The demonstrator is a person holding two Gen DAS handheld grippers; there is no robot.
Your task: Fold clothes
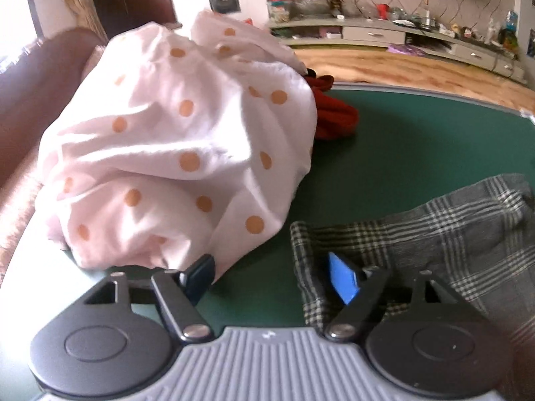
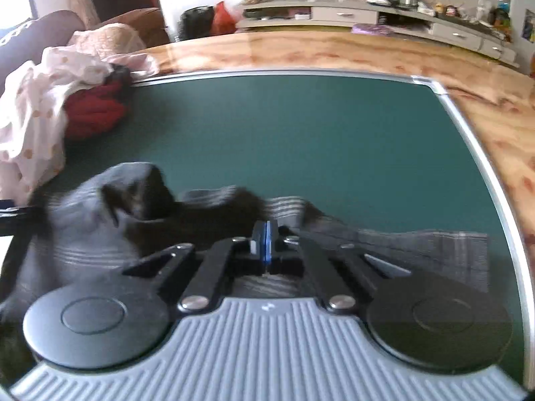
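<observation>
A grey plaid garment (image 1: 434,234) lies on the green mat (image 1: 401,140). My left gripper (image 1: 271,277) is open, low over the mat; its right finger (image 1: 344,280) rests at the garment's left edge, its left finger (image 1: 199,275) touches a heap of white cloth with orange dots (image 1: 174,153). In the right wrist view the same grey garment (image 2: 110,214) is bunched and blurred. My right gripper (image 2: 264,240) is shut on a fold of it, with cloth rising on both sides of the pads.
A red garment (image 1: 334,113) lies behind the dotted heap; it also shows in the right wrist view (image 2: 93,110). The green mat (image 2: 301,133) has a metal rim (image 2: 485,167) on a wooden table (image 2: 334,50). A brown sofa (image 1: 33,83) stands left, a cluttered shelf (image 2: 367,10) behind.
</observation>
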